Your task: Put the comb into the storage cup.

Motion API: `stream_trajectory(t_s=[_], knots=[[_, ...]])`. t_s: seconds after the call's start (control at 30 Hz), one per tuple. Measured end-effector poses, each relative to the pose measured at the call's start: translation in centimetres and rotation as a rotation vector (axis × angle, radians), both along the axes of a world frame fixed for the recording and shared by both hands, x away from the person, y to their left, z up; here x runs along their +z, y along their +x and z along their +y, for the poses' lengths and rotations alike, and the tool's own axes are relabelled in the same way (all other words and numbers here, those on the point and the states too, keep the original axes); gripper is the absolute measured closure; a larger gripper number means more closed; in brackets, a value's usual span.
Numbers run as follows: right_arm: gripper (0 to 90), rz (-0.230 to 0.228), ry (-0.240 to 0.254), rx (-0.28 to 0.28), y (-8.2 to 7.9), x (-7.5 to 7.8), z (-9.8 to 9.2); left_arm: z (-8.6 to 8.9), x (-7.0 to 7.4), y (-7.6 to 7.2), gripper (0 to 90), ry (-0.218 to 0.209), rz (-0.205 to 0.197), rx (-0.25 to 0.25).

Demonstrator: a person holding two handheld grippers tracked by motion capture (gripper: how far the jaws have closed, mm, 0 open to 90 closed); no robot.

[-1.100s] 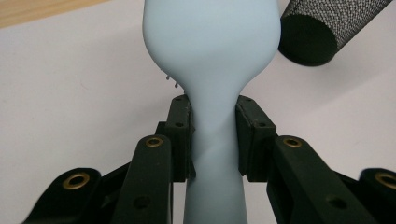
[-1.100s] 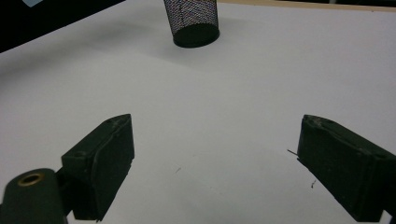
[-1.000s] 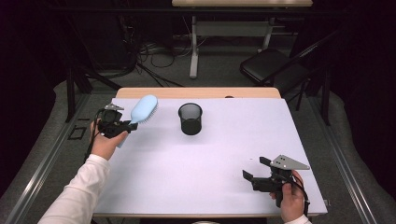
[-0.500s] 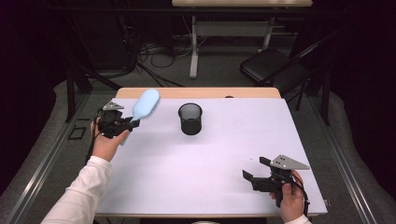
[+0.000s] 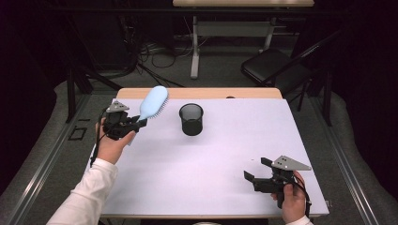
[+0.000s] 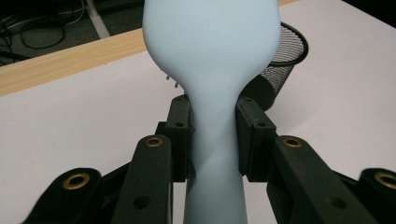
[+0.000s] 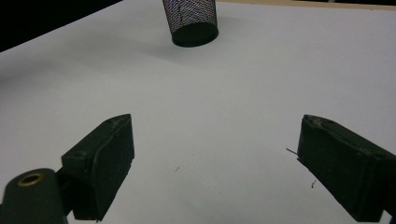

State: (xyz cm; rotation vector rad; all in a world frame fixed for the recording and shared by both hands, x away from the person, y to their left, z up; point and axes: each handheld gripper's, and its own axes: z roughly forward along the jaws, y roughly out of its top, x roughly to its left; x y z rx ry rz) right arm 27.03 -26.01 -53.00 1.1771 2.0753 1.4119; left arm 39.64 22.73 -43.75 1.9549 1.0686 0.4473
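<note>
A pale blue hairbrush [image 5: 154, 101] is lifted off the table at the back left, head tilted up and toward the black mesh cup [image 5: 191, 119]. My left gripper [image 5: 139, 123] is shut on its handle; in the left gripper view both pads clamp the narrow neck of the hairbrush [image 6: 212, 116], with the mesh cup [image 6: 280, 60] just behind it. My right gripper [image 5: 252, 171] rests low at the front right of the table, open with nothing between its fingers. Its own view shows the wide-apart gripper [image 7: 215, 158] and the mesh cup [image 7: 191, 21] far ahead.
The white table top [image 5: 225, 154] has a wooden strip [image 5: 220, 93] along its far edge. Beyond it stand a folding chair [image 5: 277, 65], a table leg and loose cables on the floor. Metal rails run along both sides of the table.
My left gripper has carried the hairbrush up and to the right, toward the mesh cup, and tilted its head more upright. The right gripper has stayed put.
</note>
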Motion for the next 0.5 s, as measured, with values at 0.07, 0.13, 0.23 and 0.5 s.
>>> stream_trajectory(t_s=[0.07, 0.13, 0.23, 0.5], knots=[[10.7, 0.000, 0.000, 0.000, 0.0, 0.0, 0.0, -0.4, 0.1, -0.2, 69.5, -0.010, -0.005, -0.010], [10.7, 0.000, 0.000, 0.000, 0.0, 0.0, 0.0, -0.8, 0.1, -0.3, 69.4, -0.015, -0.010, -0.025], [10.7, -0.001, 0.000, -0.001, 0.0, 0.0, 0.0, -1.3, 0.2, -0.5, 69.5, -0.016, -0.017, -0.037], [10.7, 0.001, -0.003, 0.002, 0.0, 0.0, 0.0, -3.0, 0.4, -0.9, 69.5, -0.046, -0.030, -0.078]])
